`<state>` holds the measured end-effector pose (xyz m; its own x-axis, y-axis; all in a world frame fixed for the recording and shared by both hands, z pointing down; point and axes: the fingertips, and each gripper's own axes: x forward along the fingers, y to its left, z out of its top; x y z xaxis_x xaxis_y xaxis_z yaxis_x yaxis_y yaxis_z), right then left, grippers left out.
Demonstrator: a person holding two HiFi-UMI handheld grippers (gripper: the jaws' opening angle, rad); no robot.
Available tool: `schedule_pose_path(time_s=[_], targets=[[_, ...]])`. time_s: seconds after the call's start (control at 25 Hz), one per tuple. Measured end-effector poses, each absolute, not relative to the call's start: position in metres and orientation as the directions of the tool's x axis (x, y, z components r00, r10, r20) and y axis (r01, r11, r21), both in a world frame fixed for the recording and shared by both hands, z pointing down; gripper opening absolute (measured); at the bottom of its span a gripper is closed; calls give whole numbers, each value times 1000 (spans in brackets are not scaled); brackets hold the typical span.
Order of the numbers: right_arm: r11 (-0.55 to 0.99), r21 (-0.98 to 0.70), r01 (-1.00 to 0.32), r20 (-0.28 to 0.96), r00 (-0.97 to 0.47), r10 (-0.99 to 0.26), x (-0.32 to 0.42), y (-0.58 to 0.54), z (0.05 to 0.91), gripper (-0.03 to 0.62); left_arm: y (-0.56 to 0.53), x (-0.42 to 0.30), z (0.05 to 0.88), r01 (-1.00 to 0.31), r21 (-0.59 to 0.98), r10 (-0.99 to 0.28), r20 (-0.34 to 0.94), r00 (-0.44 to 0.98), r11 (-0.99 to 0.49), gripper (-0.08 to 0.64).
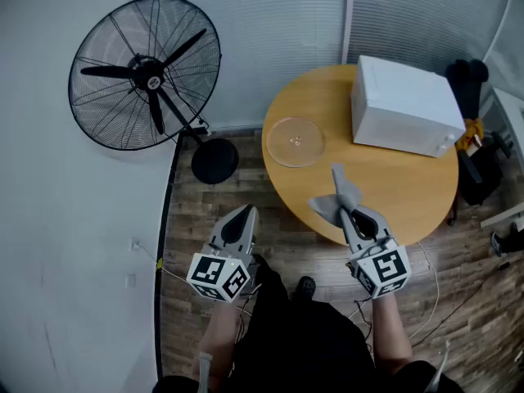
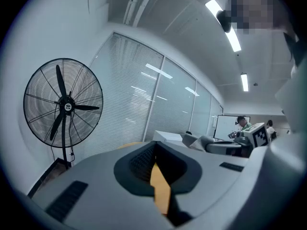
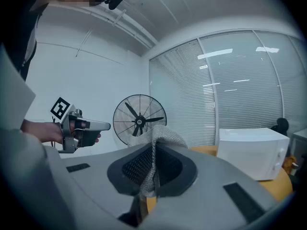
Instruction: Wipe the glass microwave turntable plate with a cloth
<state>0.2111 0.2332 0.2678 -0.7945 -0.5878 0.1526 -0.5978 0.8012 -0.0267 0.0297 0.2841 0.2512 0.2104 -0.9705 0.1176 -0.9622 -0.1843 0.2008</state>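
Cloth (image 1: pixel 344 188) sits clamped in right claw (image 1: pixel 345 209), glass plate (image 1: pixel 295 141) well ahead on table (image 1: pixel 401 188); left claw (image 1: pixel 245 213) clenched empty

Head view looks down; gripper views share the fan (image 2: pixel 63 107).

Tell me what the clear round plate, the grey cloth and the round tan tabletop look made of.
Clear round plate: glass, probably; glossy and see-through, the tabletop shows through it. Grey cloth: knitted or woven fabric, matte, visible weave, limp folds. Round tan tabletop: wood or wood-look laminate, smooth satin; cannot tell which.
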Motion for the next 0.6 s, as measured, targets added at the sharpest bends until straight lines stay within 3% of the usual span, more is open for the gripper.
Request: schedule_pose_path(time_s=[0.6], targets=[[795, -45, -605, 158, -790, -592, 209, 231, 274, 23, 279, 33, 259, -961, 193, -964, 139, 229, -200, -5]])
